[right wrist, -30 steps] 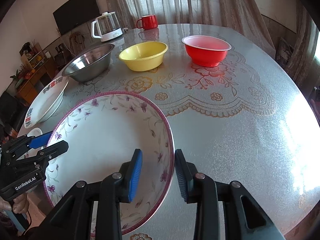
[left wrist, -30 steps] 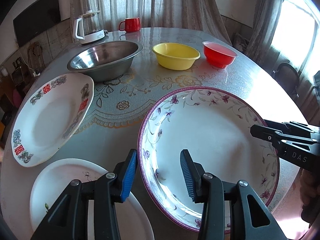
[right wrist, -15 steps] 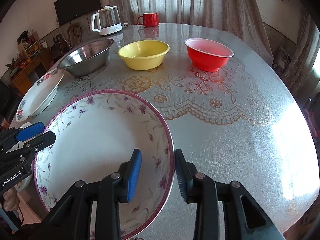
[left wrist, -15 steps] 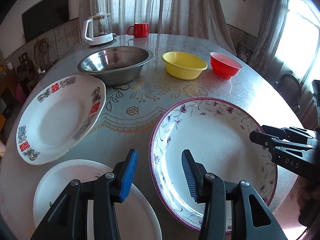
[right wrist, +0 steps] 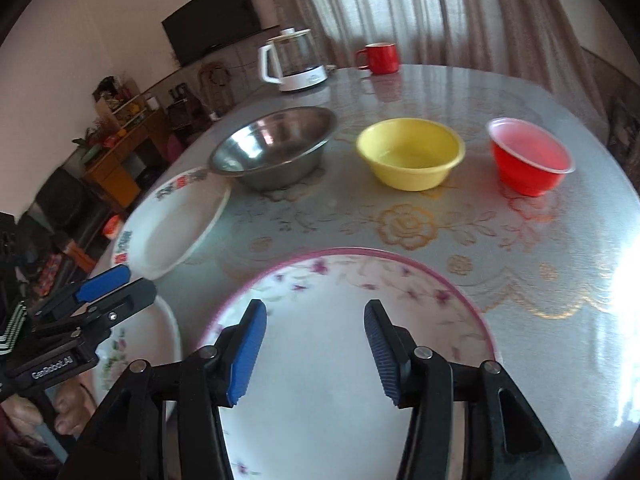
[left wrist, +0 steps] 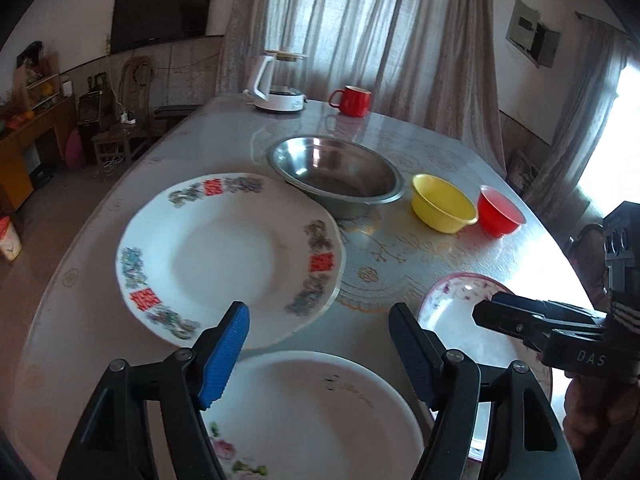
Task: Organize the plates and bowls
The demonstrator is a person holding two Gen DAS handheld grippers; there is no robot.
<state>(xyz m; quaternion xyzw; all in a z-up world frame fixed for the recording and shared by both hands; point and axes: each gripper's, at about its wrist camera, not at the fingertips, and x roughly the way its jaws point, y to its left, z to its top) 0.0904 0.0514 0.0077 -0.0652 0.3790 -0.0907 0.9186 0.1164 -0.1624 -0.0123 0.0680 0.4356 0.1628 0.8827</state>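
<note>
The purple-flowered plate (right wrist: 344, 360) lies flat on the table (right wrist: 540, 240) under the right gripper (right wrist: 314, 354), whose jaws have just been opening and hold nothing; the left gripper (left wrist: 320, 354), likewise just opened and empty, hangs above the plain white plate (left wrist: 316, 412); the red-patterned plate (left wrist: 224, 256) overlaps that plate's far edge, so a careless lift could scrape both; the steel bowl (left wrist: 340, 176), yellow bowl (left wrist: 442, 204) and red bowl (left wrist: 500, 216) stand unstacked.

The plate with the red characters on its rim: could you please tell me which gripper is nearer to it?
Left. The left gripper hangs open just in front of that plate; the right gripper is over the purple-rimmed floral plate, farther off.
</note>
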